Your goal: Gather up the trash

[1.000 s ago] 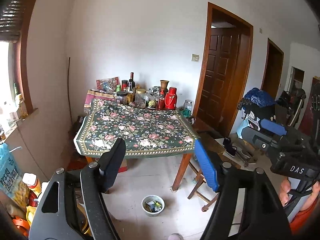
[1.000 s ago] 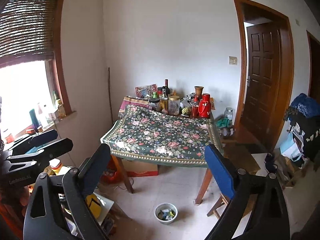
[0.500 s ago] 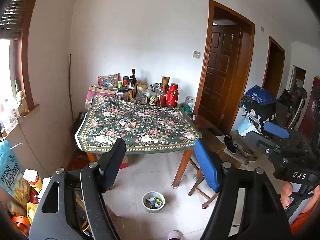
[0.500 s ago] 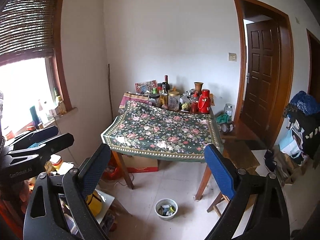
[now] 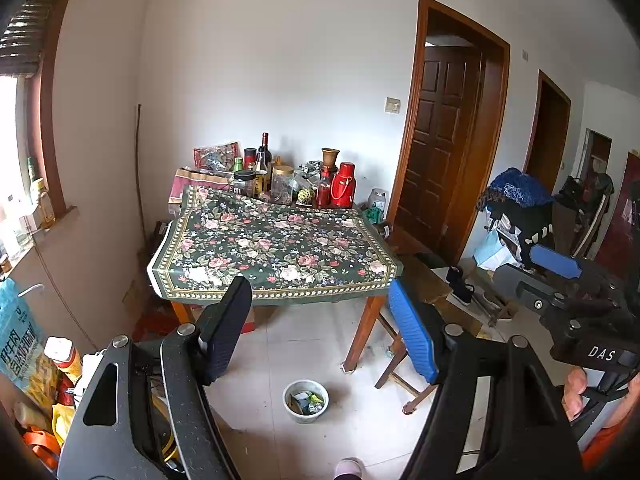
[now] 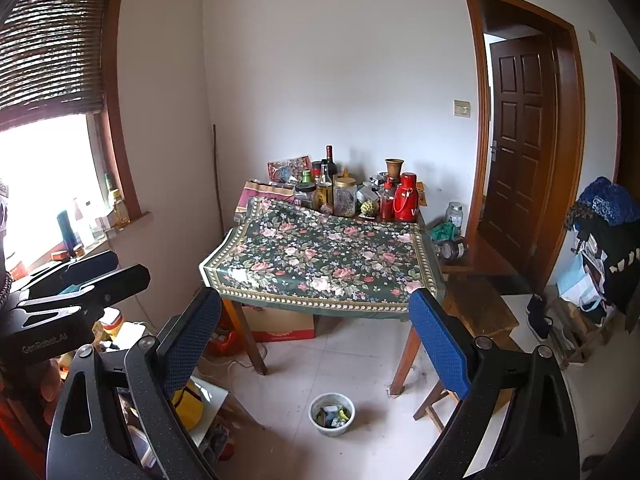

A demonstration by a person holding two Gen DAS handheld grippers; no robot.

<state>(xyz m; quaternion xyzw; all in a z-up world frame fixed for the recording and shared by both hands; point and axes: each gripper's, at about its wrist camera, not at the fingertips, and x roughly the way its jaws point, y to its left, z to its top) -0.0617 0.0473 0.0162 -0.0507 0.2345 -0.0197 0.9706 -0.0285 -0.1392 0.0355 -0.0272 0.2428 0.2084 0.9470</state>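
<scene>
A small white bin [image 5: 306, 401] with scraps of trash in it stands on the tiled floor in front of the table; it also shows in the right wrist view [image 6: 332, 414]. My left gripper [image 5: 320, 330] is open and empty, held high above the floor and well back from the bin. My right gripper [image 6: 316, 344] is open and empty too, at about the same distance. The right gripper also shows at the right edge of the left wrist view [image 5: 560, 280], and the left gripper at the left of the right wrist view [image 6: 80, 284].
A table with a floral cloth [image 5: 276, 248] carries bottles, jars and a red flask [image 5: 343, 191] along its back edge. A wooden bench [image 6: 476, 312] and stool stand to its right, boxes [image 6: 280, 326] under it, clutter at the left wall, doors at the right.
Both grippers have drifted back a little and tilted, so the table and bin sit slightly farther off and lower in view. Both stay open and empty.
</scene>
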